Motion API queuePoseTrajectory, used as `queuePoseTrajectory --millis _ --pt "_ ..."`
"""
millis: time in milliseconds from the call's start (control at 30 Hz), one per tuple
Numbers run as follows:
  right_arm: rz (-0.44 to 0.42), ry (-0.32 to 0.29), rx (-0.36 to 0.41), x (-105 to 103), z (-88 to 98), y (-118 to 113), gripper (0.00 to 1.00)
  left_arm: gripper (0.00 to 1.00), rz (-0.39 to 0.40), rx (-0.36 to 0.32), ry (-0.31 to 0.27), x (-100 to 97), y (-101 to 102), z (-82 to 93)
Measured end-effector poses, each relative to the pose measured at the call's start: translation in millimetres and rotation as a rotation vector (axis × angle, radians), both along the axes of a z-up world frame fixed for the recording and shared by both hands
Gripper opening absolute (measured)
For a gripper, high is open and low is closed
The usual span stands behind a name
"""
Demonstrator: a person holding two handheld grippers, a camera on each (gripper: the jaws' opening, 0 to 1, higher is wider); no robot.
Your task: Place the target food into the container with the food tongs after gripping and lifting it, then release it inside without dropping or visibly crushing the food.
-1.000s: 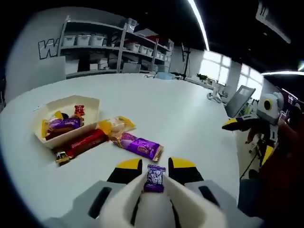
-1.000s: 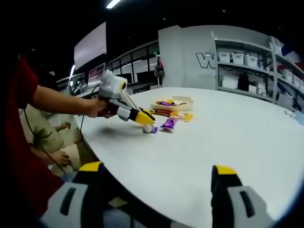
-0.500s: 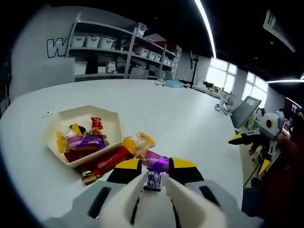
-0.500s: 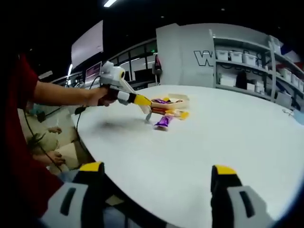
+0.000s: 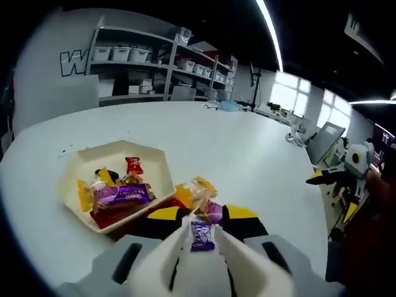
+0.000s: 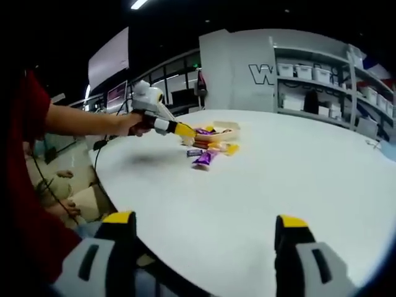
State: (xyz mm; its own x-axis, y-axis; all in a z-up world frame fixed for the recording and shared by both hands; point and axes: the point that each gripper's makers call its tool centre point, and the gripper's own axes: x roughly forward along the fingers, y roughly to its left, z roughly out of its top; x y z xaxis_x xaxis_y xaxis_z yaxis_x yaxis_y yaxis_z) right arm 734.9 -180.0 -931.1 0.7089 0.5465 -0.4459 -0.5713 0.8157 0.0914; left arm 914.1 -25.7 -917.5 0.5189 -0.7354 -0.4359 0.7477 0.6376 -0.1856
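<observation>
- The step in hand was the carry: the left hand-held gripper [image 5: 202, 232] was closed on a small purple-wrapped candy [image 5: 202, 236], pinched between its white tong tips at the lower centre of the left gripper view.
- The candy was lifted off the white bench [image 5: 204, 133] and looked uncrushed, its wrapper flat and whole.
- The cream hexagonal container [image 5: 152, 162] lay at centre left of that view, already holding several wrapped snacks, among them a purple bar [image 5: 122, 195] and a small red sweet [image 5: 133, 164].
- More wrapped snacks lay on the bench just beyond the tips, beside the container's near wall, including an orange-ended packet [image 5: 195, 190].
- In the right gripper view, the right hand-held gripper [image 6: 201, 232] stood wide and empty, low in the frame, well apart from the container [image 6: 224, 131].
- Next, I judge, the left hand-held gripper must pass over the near wall to a free spot, lower, then ease open.
</observation>
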Motion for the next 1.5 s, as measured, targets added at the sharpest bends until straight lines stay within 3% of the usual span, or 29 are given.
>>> queuePoseTrajectory --millis 233,300,367,500,567,667,767,833,867,933,1133,1400,1433,1500 --pt "-0.006 0.006 0.001 0 -1.9 -2 0.92 0.23 -0.015 0.027 0.009 0.7 -8 -12.5" --pt "-0.010 0.009 0.002 1 -3.1 -3 0.92 0.20 -0.011 0.019 0.049 -2.4 -9 -16.5" --pt "-0.013 0.005 0.000 1 -3.1 -4 0.92 0.18 -0.054 0.061 -0.067 0.5 -10 -12.8" --pt "-0.016 0.009 0.003 1 -4.8 -6 0.92 0.19 -0.014 0.012 0.019 2.8 -8 -14.5" --pt "-0.015 0.012 0.005 1 -5.5 -6 0.92 0.19 -0.017 0.016 0.017 2.1 -8 -14.4" --pt "-0.016 0.014 0.004 1 -6.2 -7 0.92 0.19 -0.020 0.022 0.012 0.7 -7 -10.9" --pt "-0.020 0.011 0.010 3 -4.9 -7 0.91 0.19 -0.014 -0.006 0.000 2.7 -5 5.1" --pt "-0.018 0.011 0.006 4 -5.5 -6 0.91 0.18 -0.024 0.012 -0.021 6.1 -3 11.2" --pt "-0.016 0.012 0.003 4 -6.0 -6 0.91 0.18 -0.019 0.031 -0.064 11.6 0 15.0" --pt "-0.014 0.011 0.001 4 -6.0 -5 0.91 0.18 -0.011 0.005 -0.026 15.5 1 19.9" --pt "-0.019 0.012 0.011 4 -4.3 -4 0.91 0.19 0.010 0.010 -0.079 43.3 6 38.1" --pt "-0.035 0.004 0.007 5 -0.2 -9 0.91 0.19 0.099 -0.021 -0.114 85.1 11 50.6" --pt "-0.036 0.005 0.006 5 -0.5 -10 0.91 0.20 0.095 -0.030 -0.090 85.4 9 47.9" --pt "-0.038 0.006 0.007 6 -1.3 -11 0.91 0.21 0.113 0.003 -0.126 89.4 12 45.0"
